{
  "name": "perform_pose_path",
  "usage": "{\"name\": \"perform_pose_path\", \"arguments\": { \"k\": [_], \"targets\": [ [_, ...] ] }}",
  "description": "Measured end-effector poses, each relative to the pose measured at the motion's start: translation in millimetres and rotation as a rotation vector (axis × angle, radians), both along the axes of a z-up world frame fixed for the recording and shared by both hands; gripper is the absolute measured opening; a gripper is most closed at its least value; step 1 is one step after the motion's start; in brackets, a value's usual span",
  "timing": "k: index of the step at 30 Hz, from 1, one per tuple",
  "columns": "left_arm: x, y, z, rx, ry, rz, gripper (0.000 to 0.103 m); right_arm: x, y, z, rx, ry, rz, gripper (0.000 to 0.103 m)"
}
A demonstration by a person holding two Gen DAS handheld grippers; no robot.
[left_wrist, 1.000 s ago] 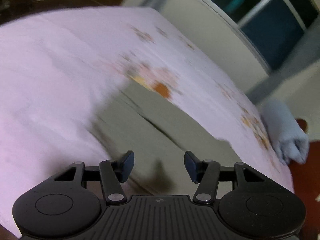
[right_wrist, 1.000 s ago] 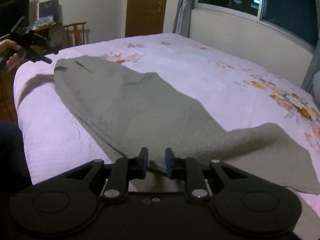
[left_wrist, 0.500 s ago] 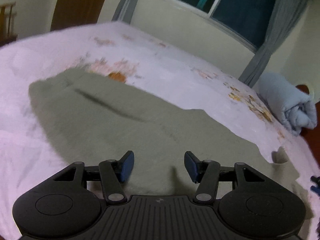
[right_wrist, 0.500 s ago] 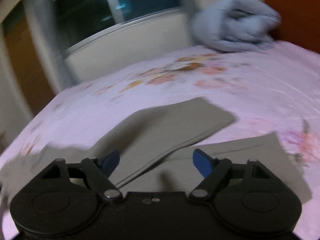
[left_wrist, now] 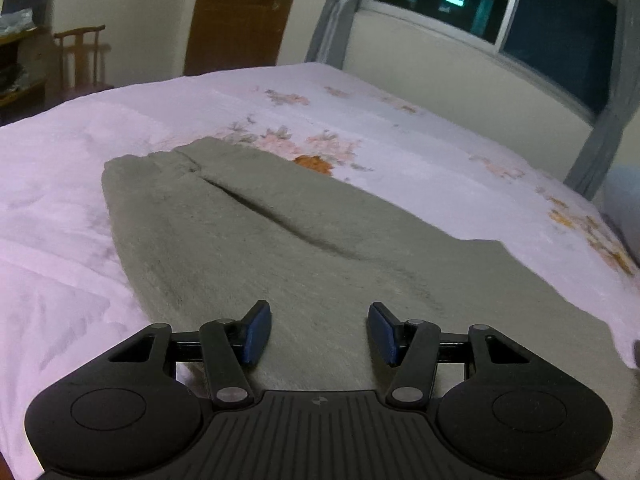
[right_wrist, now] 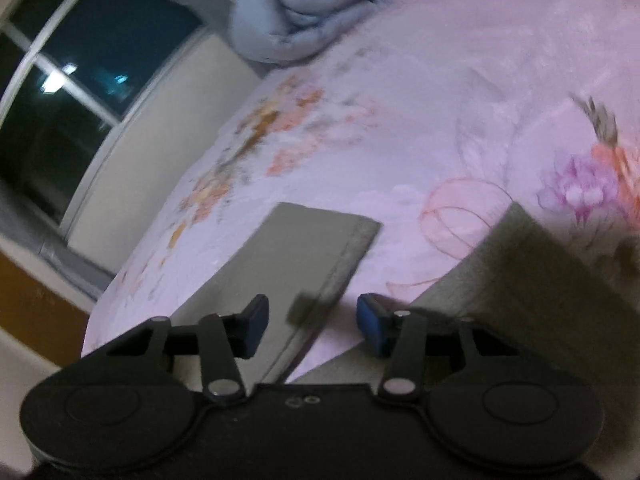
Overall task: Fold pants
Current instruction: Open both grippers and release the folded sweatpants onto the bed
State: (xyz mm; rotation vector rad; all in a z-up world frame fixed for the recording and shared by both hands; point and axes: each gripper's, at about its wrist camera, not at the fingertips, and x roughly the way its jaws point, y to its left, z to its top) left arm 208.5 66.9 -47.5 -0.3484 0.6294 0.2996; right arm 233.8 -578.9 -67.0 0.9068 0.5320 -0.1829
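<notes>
Both cameras have swung since a second ago: left view, then blurred over the waist end, now sits steady low over the pants point(left_wrist: 280, 248); right view has rolled hard, from looking up the whole garment to a tilted look at the leg ends. Left gripper point(left_wrist: 319, 332) fingers stand about half open, nothing between them, just above the cloth near the bed's point(left_wrist: 60, 200) near edge. Right gripper point(right_wrist: 308, 322) fingers are closing, apart, with the hem side of one pant leg point(right_wrist: 288, 264) under the gap; a small dark flap shows there, but no pad presses on it, so no grip yet. Pants lie flat on the bed, spread out, legs splayed apart in a V in the right view, second leg point(right_wrist: 540, 292) off to the right. Long axis in the left view runs from the waist end at far left, diagonally toward the bed's right edge. Progress judgement: early, no fold visible yet; bringing one leg over the other and then folding lengthwise remain. Rolled blue blanket point(right_wrist: 304, 8) sits far off at the bed's end.
</notes>
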Motion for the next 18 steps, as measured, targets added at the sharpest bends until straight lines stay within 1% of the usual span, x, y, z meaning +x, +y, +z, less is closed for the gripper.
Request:
{"name": "perform_pose_path", "arguments": {
  "k": [3,4,5,6,7,9,10,13,16,18],
  "targets": [
    [8,-1,-5,0.005,0.016,-0.010,0.057,9,-6,-5,0.053,-0.003,-0.020,0.035],
    [9,-3,-7,0.008,0.020,-0.015,0.059,12,-7,-5,0.061,0.001,-0.022,0.032],
    [10,-4,-9,0.015,0.019,-0.019,0.061,15,-8,-6,0.066,0.002,-0.019,0.027],
    [10,-6,-10,0.021,0.019,-0.024,0.063,17,-9,-8,0.078,0.005,-0.014,0.017],
    [10,-8,-11,0.029,0.019,-0.032,0.066,19,-10,-10,0.086,0.011,-0.011,0.009],
    [11,-11,-11,0.043,0.022,-0.040,0.067,21,-10,-11,0.083,0.018,0.000,0.002],
    [11,-10,-11,0.042,0.020,-0.041,0.067,21,-9,-11,0.082,0.016,0.008,0.000],
    [9,-7,-9,0.031,0.014,-0.053,0.067,16,-5,-2,0.039,0.001,0.014,0.000],
    [6,-4,-7,0.027,0.014,-0.083,0.067,7,2,18,-0.026,-0.033,0.011,0.000],
    [6,-2,-7,0.031,0.034,-0.114,0.067,-4,5,36,-0.068,-0.064,0.010,0.000]
  ]
}}
